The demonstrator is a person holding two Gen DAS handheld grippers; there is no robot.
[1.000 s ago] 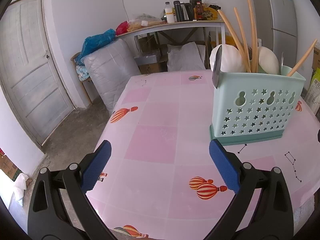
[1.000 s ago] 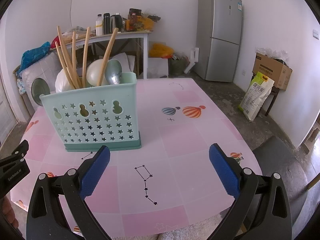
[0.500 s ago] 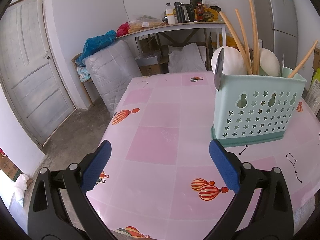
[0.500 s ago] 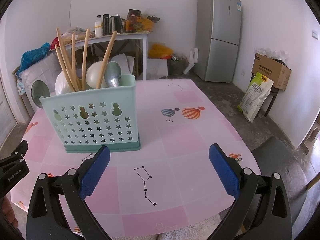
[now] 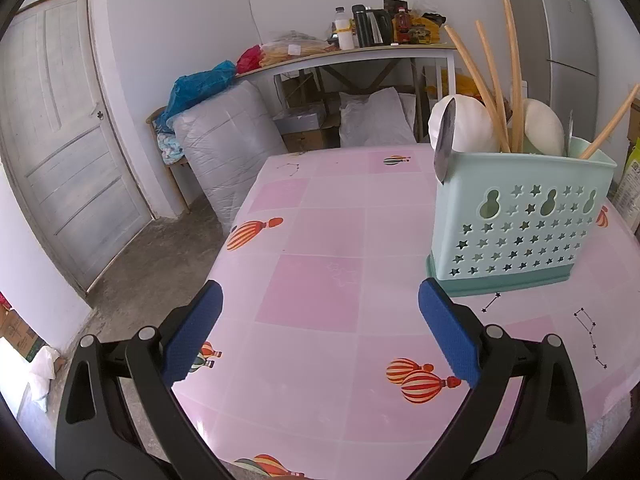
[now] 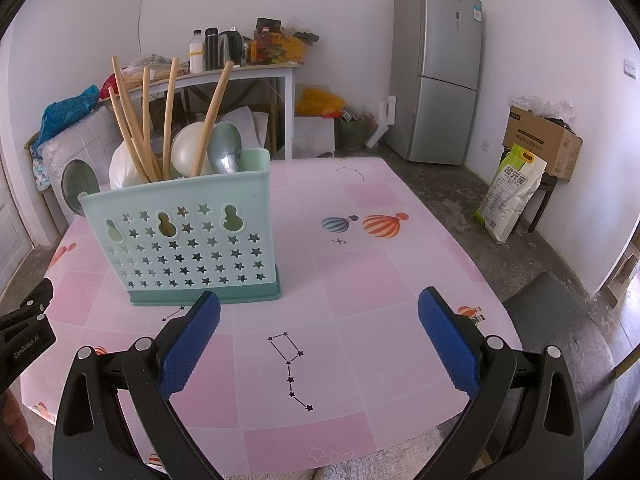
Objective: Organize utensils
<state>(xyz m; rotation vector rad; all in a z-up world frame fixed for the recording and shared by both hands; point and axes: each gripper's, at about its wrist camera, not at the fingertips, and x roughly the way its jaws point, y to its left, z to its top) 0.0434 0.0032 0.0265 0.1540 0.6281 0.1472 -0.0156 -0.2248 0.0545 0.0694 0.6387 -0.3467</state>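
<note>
Left wrist view shows my left claw (image 5: 320, 332) wide open, holding nothing; my right claw (image 6: 319, 340) is open and empty too; the green basket (image 6: 188, 236) of spoons and sticks stands on the pink table (image 6: 360, 280).

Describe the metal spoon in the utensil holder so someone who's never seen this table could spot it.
On the pink table stands a mint-green star-punched holder. At its right end, bowl up, is the metal spoon: the only shiny silver piece beside wooden chopsticks and white ladles.
</note>
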